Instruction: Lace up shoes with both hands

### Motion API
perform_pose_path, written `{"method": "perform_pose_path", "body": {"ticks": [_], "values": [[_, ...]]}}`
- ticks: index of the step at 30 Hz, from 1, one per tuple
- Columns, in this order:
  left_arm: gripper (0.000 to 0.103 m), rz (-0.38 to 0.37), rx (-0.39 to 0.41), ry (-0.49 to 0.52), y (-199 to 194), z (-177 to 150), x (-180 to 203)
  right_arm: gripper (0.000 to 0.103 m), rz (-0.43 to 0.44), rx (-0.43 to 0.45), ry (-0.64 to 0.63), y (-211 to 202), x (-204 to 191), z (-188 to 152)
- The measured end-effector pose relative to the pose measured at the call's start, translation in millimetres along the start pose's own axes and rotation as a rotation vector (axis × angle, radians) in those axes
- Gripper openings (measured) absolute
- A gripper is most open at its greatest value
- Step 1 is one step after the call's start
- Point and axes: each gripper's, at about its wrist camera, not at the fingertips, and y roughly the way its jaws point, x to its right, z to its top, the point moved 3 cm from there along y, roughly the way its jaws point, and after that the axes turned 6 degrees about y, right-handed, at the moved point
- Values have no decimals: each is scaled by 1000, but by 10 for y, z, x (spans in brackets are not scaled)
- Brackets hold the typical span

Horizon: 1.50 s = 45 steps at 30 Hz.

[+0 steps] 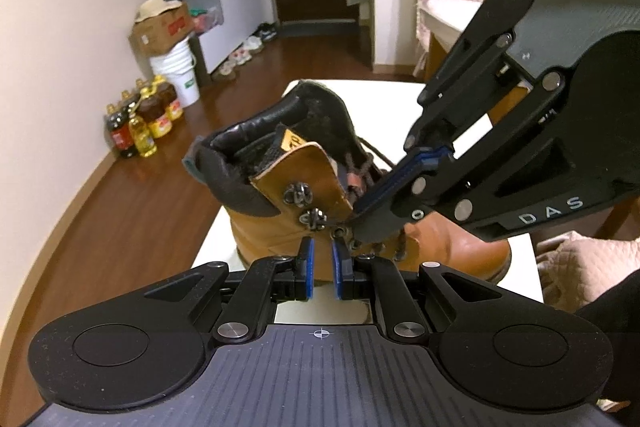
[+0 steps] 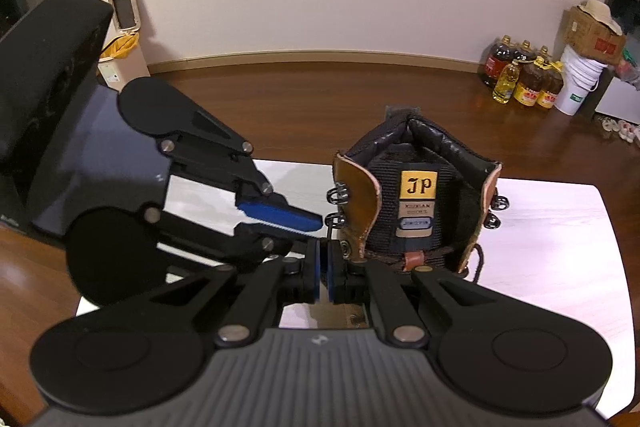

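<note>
While the tan boot (image 1: 280, 211) is standing on the white tabletop (image 2: 560, 227) with its collar gaping open, both sets of tongs are crowding the same eyelet row on one flap. The left tongs (image 1: 323, 259) are sitting with a narrow gap between their blue pads, just beside the lower hooks (image 1: 316, 217); whether anything is caught there is too small to tell. The right tongs (image 2: 323, 261) are reaching in from the other side, pads pressed almost together, and a thin dark lace (image 2: 329, 227) seems to be running up from them, though the grip itself is hard to make out. Each tool is blocking the other's view of the eyelets. Oil bottles (image 2: 524, 79), a white bucket (image 2: 576, 83) and a cardboard box (image 2: 592, 31) are standing on the wooden floor by the wall. A dark sleeve (image 1: 612, 307) is cutting into the left view's edge.
</note>
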Motion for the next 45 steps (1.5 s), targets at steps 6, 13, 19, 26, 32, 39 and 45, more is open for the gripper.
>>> {"method": "perform_pose_path", "body": {"ticks": [6, 13, 19, 26, 32, 39, 45], "values": [[10, -4, 4, 21, -22, 8, 12, 4, -35, 21, 33, -62, 51, 28], [10, -8, 5, 39, -17, 6, 10, 4, 11, 21, 38, -89, 63, 38], [11, -3, -3, 64, -9, -29, 22, 4, -5, 4, 48, -54, 70, 37], [11, 61, -36, 200, 74, -57, 44, 4, -43, 12, -27, -9, 46, 30], [14, 67, -23, 287, 109, -49, 83, 4, -36, 20, -55, 21, 48, 95], [14, 44, -9, 330, 187, -46, 149, 5, -40, -3, -51, 38, 74, 107], [14, 50, 3, 324, 200, -63, 155, 5, -34, -10, -65, 47, 78, 60]]}}
